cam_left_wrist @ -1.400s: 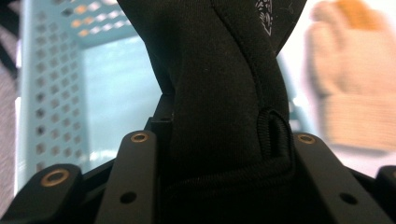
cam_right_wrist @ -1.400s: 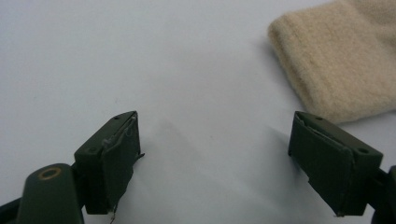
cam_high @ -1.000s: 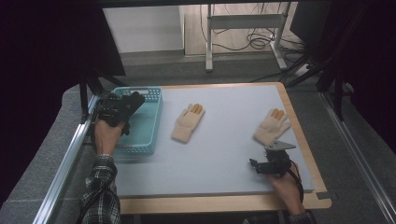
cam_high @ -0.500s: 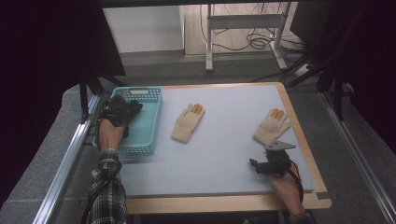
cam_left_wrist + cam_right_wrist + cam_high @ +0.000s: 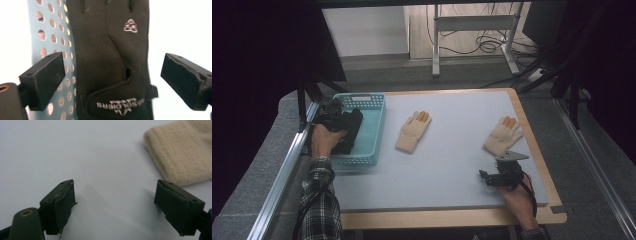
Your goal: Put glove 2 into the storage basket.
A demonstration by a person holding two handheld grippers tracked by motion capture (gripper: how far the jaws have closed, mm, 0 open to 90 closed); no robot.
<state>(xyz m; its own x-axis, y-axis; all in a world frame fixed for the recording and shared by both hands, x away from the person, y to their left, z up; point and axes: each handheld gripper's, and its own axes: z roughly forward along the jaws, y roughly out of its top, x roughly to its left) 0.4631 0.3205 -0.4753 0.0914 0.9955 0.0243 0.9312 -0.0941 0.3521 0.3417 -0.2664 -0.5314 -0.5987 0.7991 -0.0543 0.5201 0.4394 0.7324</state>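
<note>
Two cream gloves lay on the grey table (image 5: 452,170): one (image 5: 412,132) mid-table, one (image 5: 503,135) nr the right gripper (image 5: 484,177), whose jaws stood apart over bare surface. We found the black glove (image 5: 110,57) in the teal basket (image 5: 372,131). Left gripper (image 5: 110,82) jaws, just opening, stood apart either side, pads clear of it.

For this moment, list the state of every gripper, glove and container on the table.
Left gripper: fingers open, just opened, black glove between them but not pressed.
Black glove: lying in the basket, released.
Basket: upright at the table's left, holds the black glove.
Middle tan glove: flat on the table, untouched.
Right tan glove: flat on the table, untouched.
Right gripper: fingers open, empty, near the right tan glove's cuff.
</note>
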